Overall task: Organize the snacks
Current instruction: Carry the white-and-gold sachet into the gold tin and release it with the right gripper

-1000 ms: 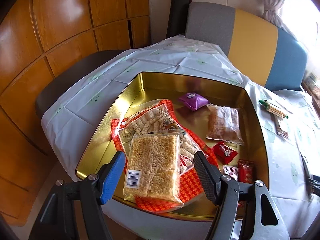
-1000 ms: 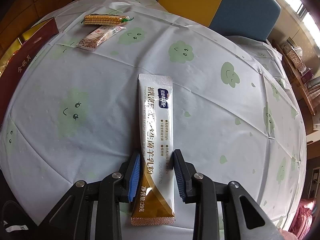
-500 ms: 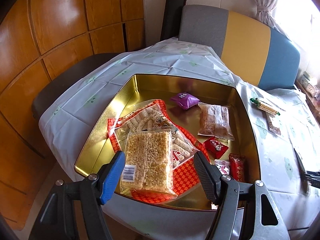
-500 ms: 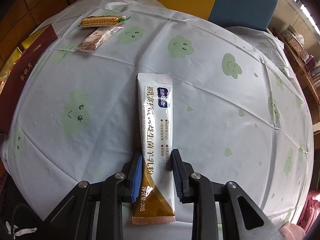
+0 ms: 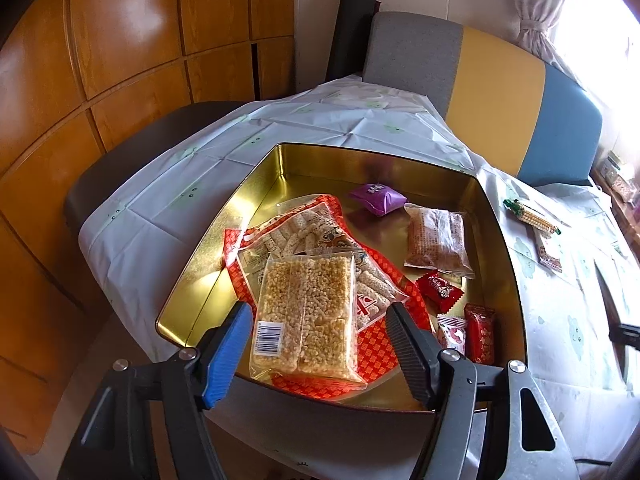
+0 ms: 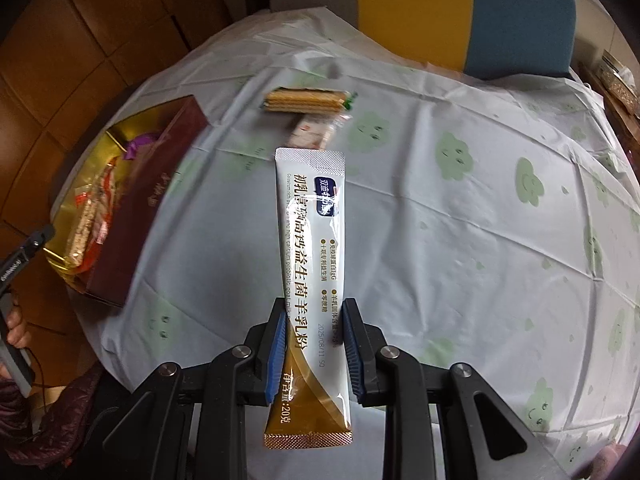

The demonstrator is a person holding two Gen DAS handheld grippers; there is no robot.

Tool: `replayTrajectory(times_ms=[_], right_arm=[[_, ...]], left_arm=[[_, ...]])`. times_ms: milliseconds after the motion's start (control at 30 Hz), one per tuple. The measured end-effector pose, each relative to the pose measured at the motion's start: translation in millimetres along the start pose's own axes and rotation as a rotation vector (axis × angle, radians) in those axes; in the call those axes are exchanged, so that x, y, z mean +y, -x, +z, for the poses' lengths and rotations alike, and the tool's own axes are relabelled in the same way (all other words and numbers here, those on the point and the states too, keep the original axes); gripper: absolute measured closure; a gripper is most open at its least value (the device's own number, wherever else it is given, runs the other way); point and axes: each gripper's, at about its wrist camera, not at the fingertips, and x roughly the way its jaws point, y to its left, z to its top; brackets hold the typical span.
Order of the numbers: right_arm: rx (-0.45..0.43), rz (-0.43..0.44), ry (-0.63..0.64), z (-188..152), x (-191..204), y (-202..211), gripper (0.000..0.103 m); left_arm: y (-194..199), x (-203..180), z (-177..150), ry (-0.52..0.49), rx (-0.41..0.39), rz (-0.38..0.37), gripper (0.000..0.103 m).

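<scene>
So the big change: the right gripper [image 6: 314, 344] has just been closing its jaws, and now they're pinched on the milk powder stick sachet [image 6: 312, 264], which a second ago was lying flat on the table [image 6: 460, 264] between the pads. It's clearly off the cloth now, since the whole view has swung and the sachet sticks out toward 12 o'clock with the table dropped away behind it. The grip sits low on the sachet, near its gold end, so most of the length hangs free out front, and I'd guess it might flop a bit on the way over. The gold tin [image 6: 68, 204] with its maroon side shows at about 9 o'clock in the right wrist view, so that's the likely drop spot. Two more snacks still wait on the table at 12 o'clock past the sachet tip: a wafer pack [image 6: 306, 101] and a small white-and-red bar [image 6: 316, 132] just beside it. Meanwhile the left gripper [image 5: 320, 344] has barely budged, jaws spread wide and holding nothing, hovering over the near edge of the tin [image 5: 240, 208] above the puffed rice cake pack [image 5: 308, 312]. Looks like pick done, carry next.
</scene>
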Motion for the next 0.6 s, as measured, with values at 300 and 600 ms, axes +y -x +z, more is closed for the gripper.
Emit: replayTrajectory(times_ms=[300,600], right_arm=[[-0.050,0.217,0.052,41,103,5,0.077],[-0.022,0.294,0.087,66,177,-18,0.077]], left_arm=[[-1,12,-1,0.020,0.004,0.010,0.033],[-2,32,-1,0.064,0.005,0.036,0.033]])
